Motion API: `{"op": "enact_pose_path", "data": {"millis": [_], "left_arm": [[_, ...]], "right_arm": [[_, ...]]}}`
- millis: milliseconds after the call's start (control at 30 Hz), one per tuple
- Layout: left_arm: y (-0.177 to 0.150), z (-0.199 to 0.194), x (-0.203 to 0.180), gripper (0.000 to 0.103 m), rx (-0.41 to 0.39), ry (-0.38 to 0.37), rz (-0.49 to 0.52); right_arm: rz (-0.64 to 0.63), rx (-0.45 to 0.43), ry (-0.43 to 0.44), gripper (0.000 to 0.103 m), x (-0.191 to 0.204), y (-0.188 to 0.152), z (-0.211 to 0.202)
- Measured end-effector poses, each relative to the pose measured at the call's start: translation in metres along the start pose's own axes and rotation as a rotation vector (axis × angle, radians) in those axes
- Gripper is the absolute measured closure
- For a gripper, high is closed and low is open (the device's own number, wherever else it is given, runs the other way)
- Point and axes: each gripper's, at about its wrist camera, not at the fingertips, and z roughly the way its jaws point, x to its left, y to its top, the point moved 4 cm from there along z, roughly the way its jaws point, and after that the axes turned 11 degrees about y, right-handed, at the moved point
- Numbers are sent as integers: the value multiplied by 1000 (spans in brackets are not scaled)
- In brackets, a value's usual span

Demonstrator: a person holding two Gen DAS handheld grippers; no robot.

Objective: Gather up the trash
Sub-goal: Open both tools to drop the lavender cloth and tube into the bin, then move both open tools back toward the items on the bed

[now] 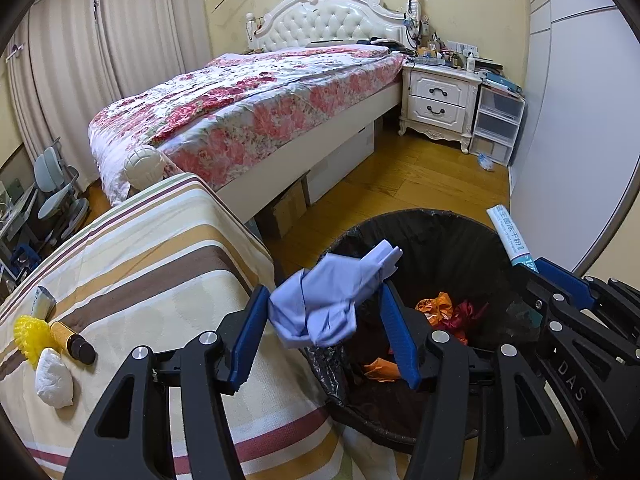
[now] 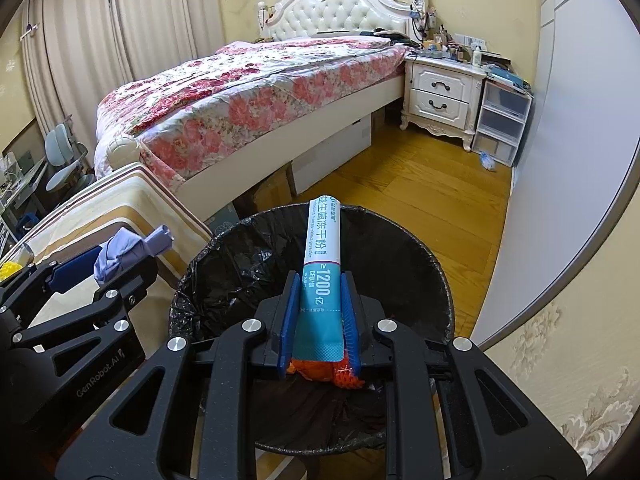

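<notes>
My left gripper [image 1: 324,292] is shut on a crumpled lavender glove [image 1: 320,308], which spans its blue pads just over the near left rim of the black-lined bin [image 1: 420,216]. Orange and red wrappers [image 1: 438,306] lie in the bin's bottom. My right gripper [image 2: 320,276] is shut on a white and teal powder sachet [image 2: 323,248] that sticks forward above the bin's [image 2: 400,232] opening. An orange scrap [image 2: 320,372] shows beneath the sachet's near end. Each gripper appears in the other's view: the right gripper [image 1: 560,280] with the sachet [image 1: 506,236], the left gripper [image 2: 80,268] with the glove [image 2: 124,252].
Left of the bin stands a striped cloth-covered surface [image 1: 160,248] bearing a yellow brush [image 1: 28,334], a gold tube [image 1: 72,338] and a white wad [image 1: 54,378]. Beyond lie a floral bed [image 1: 248,100], a white nightstand [image 1: 440,100], plastic drawers [image 1: 498,124] and a scrap [image 1: 486,162] on the wooden floor.
</notes>
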Motion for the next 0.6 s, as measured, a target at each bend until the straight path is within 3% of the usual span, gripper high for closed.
{"op": "enact_pose_path", "data": {"millis": [133,367,600], "left_arm": [[-1,0,3,31,2,5,-16],[-2,-6,16,28,-6,33,-26],[-12,-23,50,27,-29,89,-58]], "right_arm": [[15,-14,-16,64,-4,-1,-2],[29,-18,-27,57,-8,-3,-7],[22,4,10,53,12,-12,-8]]}}
